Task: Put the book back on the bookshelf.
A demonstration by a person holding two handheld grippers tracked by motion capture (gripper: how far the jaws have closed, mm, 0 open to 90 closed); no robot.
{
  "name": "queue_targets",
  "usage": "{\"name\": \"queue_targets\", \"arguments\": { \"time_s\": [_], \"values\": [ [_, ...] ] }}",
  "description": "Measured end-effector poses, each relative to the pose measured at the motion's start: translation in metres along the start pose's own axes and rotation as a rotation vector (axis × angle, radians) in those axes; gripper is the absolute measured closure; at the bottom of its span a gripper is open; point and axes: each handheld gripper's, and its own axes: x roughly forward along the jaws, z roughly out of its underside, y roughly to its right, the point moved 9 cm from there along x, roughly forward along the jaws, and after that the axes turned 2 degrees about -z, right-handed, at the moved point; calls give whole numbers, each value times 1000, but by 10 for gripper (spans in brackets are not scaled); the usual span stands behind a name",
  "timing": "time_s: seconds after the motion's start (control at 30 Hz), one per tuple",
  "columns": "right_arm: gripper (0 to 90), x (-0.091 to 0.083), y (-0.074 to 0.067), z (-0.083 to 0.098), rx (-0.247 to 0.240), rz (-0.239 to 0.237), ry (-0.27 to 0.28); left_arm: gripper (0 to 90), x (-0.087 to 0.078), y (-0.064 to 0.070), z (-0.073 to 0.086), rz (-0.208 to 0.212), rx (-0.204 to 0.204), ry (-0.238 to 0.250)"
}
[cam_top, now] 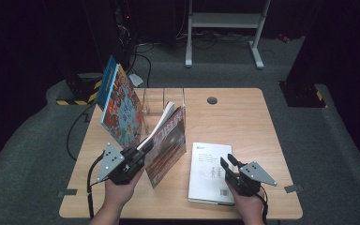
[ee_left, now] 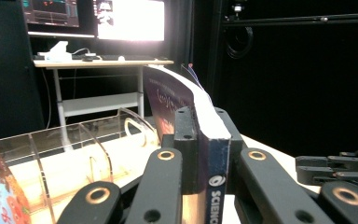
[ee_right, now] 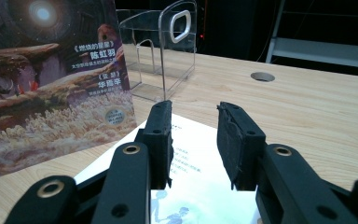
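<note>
Here the left gripper (cam_top: 138,157) had its fingers (ee_left: 185,135) clenched on the spine end of a dark science-fiction book (cam_top: 166,143), held upright and tilted, its lower corner at or just above the table (cam_top: 243,122); which, I could not tell. The book's far edge leaned toward the clear acrylic book rack (cam_top: 161,101) at the back of the table. The step in hand looked like slotting this book into the rack. To do it well, I judged, the book should be brought square to the dividers (ee_left: 98,149), spine kept low, and fed into a free slot without the loose pages fanning out; the page block already bowed away from the cover at the top. A colourful picture book (cam_top: 119,105) stood tilted at the rack's left end and crowded that side, so the nearer slot to its right seemed the safer target, with care not to knock it. The right gripper (cam_top: 229,168) hovered with fingers released over a white book (cam_top: 211,173) lying flat near the front edge of the table, holding nothing. That white book lay just beside the held one's lower edge and could be nudged. A round cable hole (cam_top: 212,100) sat well apart, to the right of the rack.
</note>
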Motion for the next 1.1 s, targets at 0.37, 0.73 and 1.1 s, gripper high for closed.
{"name": "queue_targets", "arguments": {
  "time_s": [0.37, 0.73, 1.1],
  "values": [
    [652, 1, 0, 2, -1, -5, -9, 810, 2, 1, 10, -9, 14, -46],
    [633, 3, -2, 5, -4, -14, -19, 799, 6, 2, 29, -11, 43, -106],
    [640, 3, -4, 7, -9, -25, -27, 798, 11, 5, 42, -9, 63, -134]
  ]
}}
